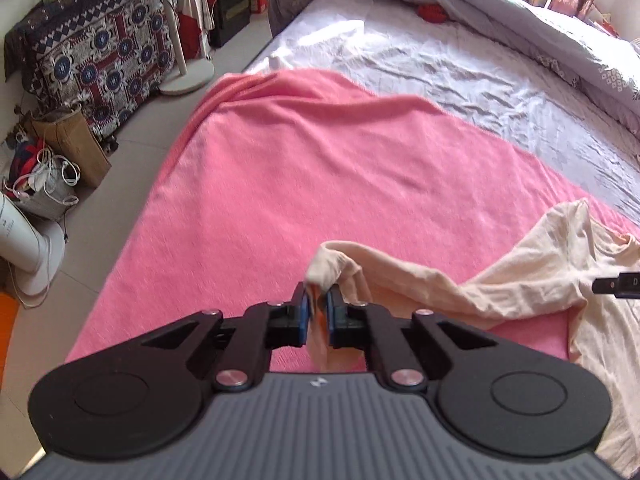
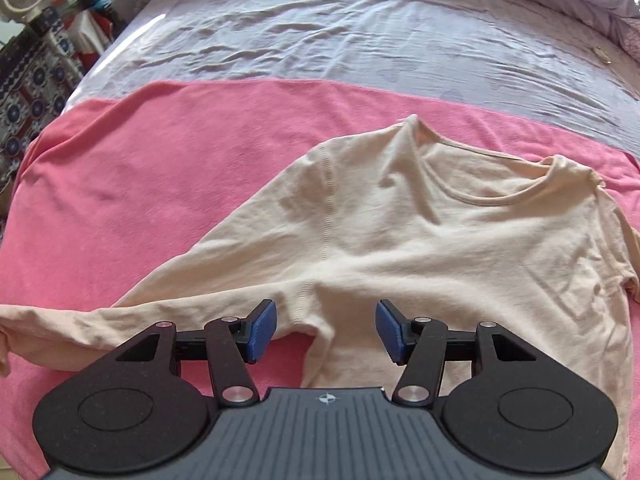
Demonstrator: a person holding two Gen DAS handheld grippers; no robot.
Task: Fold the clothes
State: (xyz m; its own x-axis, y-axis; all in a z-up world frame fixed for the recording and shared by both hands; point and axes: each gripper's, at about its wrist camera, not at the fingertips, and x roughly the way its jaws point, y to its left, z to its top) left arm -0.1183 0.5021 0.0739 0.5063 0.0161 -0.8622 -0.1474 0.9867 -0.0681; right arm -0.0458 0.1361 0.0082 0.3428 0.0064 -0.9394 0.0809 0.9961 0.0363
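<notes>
We have a cream long-sleeved shirt lying front-up on a pink blanket spread over the bed, collar toward the far side, body fairly flat but creased. One long sleeve runs out sideways from the body.

The left gripper is clenched on the cuff end of that sleeve, and the cloth bunches up out of its blue pads. The right gripper is released, jaws spread wide, poised just above the armpit seam where sleeve meets body.

We judge the step in hand to be a sleeve fold, with the cuff to be carried across the chest.

To do it well:
- Keep the left grip firm on the cuff; a slack pinch lets thin knit slip out.
- Use the right gripper to pin or pinch the shirt near the armpit so the body does not drag along.
- Carry the cuff low and keep the sleeve lightly taut, so that it lands flat and not twisted.
- Aim the crease along the shoulder seam.
- Lay the cuff down inside the body outline before letting go.
</notes>
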